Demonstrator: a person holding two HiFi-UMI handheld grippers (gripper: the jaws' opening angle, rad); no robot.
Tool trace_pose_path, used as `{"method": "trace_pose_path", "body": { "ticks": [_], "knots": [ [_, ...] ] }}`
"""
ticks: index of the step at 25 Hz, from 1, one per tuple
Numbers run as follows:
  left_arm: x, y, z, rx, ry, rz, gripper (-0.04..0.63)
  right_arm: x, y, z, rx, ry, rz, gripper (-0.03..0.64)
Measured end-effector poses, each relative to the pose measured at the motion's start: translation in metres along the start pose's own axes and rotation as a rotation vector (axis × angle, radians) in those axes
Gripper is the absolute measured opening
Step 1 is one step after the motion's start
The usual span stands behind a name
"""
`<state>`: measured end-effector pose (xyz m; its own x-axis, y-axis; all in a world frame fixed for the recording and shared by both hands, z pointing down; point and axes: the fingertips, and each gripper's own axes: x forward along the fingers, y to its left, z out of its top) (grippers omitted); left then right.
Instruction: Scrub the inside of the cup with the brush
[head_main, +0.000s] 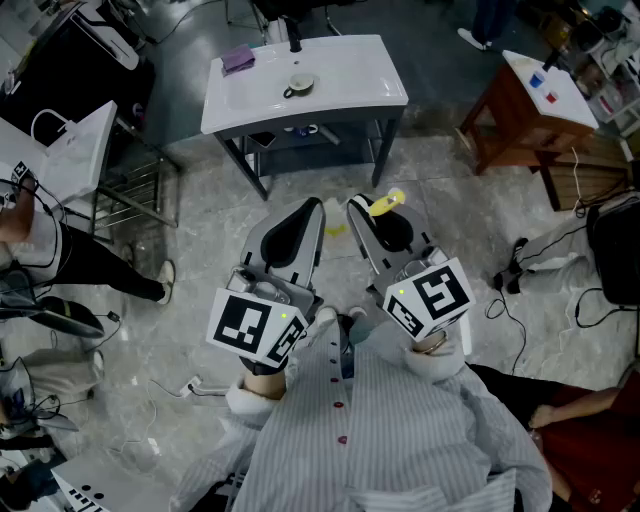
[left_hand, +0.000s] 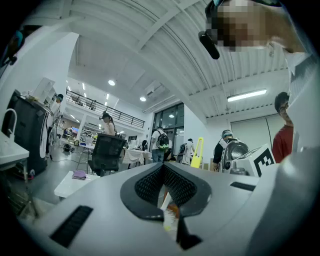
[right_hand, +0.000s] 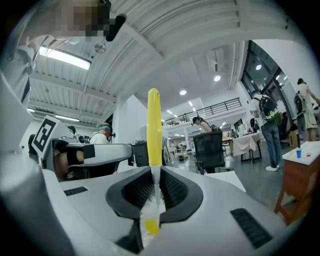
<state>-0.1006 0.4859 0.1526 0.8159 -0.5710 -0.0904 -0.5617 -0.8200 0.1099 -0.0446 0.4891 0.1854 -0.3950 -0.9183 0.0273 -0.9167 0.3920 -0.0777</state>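
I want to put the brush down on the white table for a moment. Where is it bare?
The table is bare to the right of the cup, out to the right edge. It is also bare at the front left, nearer than the purple cloth. The middle is taken by the cup, and the back edge by the dark object.

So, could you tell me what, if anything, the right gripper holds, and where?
A yellow-handled brush: the right gripper has its jaws shut on the thin white neck beside the bristles, handle sticking out ahead.
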Motion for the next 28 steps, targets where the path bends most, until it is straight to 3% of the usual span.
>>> {"method": "trace_pose_path", "body": {
  "ticks": [28],
  "knots": [
    [0.035, -0.026, -0.018, 0.044, 0.013, 0.082, 0.009, -0.02, -0.041, 0.001, 0.009, -0.034, 0.069, 0.058]
  ]
}}
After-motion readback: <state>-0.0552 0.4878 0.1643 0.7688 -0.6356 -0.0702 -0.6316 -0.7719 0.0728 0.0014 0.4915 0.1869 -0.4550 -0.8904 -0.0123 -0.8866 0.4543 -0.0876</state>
